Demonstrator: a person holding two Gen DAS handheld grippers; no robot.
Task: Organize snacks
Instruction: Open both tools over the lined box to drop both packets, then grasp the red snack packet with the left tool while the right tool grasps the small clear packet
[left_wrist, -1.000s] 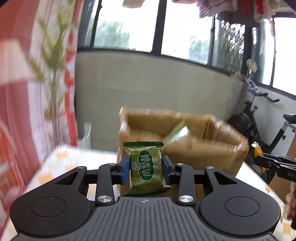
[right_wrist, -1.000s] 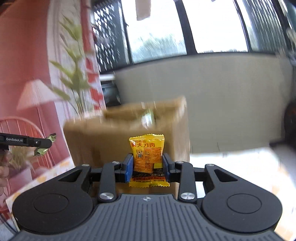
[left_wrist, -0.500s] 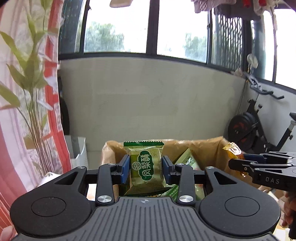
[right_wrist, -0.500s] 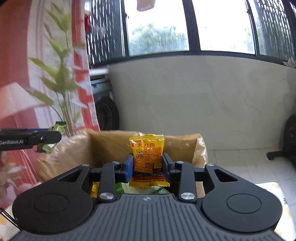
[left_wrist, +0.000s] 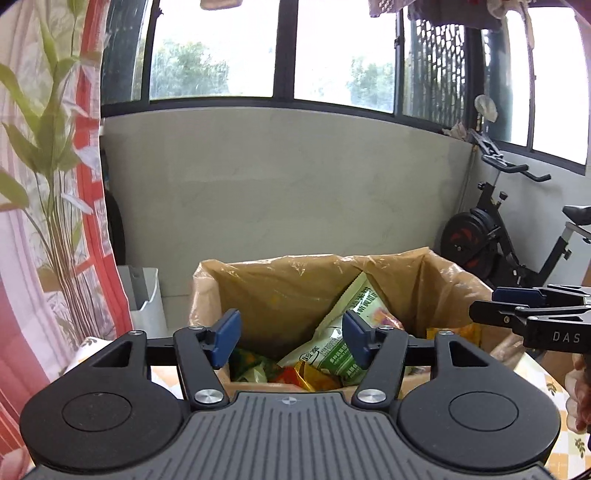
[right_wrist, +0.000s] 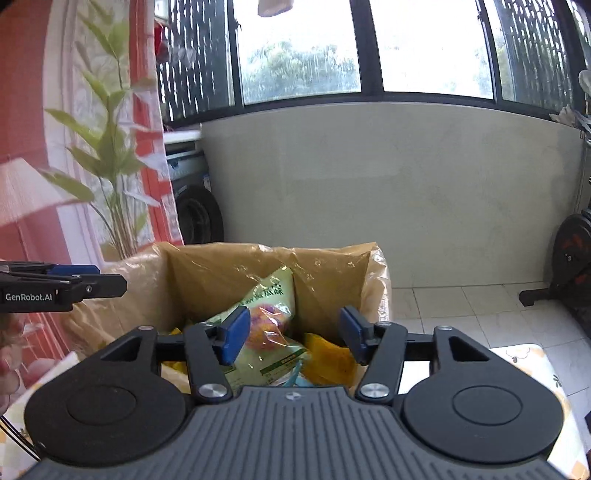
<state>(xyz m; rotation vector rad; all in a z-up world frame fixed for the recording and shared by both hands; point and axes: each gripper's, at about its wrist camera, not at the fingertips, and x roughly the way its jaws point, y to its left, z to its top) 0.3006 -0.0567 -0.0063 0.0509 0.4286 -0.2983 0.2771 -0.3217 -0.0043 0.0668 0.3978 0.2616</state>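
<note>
Left tool (left_wrist: 290, 341) jaws just opened, nothing between pads. Right tool (right_wrist: 291, 334) likewise, just opened, empty. At 12 o'clock of both: bag-lined cardboard box (left_wrist: 273, 284) holding snack packets (left_wrist: 332, 343), pale green packet (right_wrist: 266, 325) leaning upright inside.

The cardboard box (left_wrist: 280, 295) serves as landmark: its near wall and floor are hidden behind each gripper body, and the snack packets (right_wrist: 266, 332) inside overlap, so their number cannot be told. The print on the tall pale-green packet (left_wrist: 354, 306) leaning in the box is too small to read. Right of the box, the exercise bike (left_wrist: 517, 240) is cut off by the picture's edge, and the table (right_wrist: 532, 354) under the box shows only in corners
</note>
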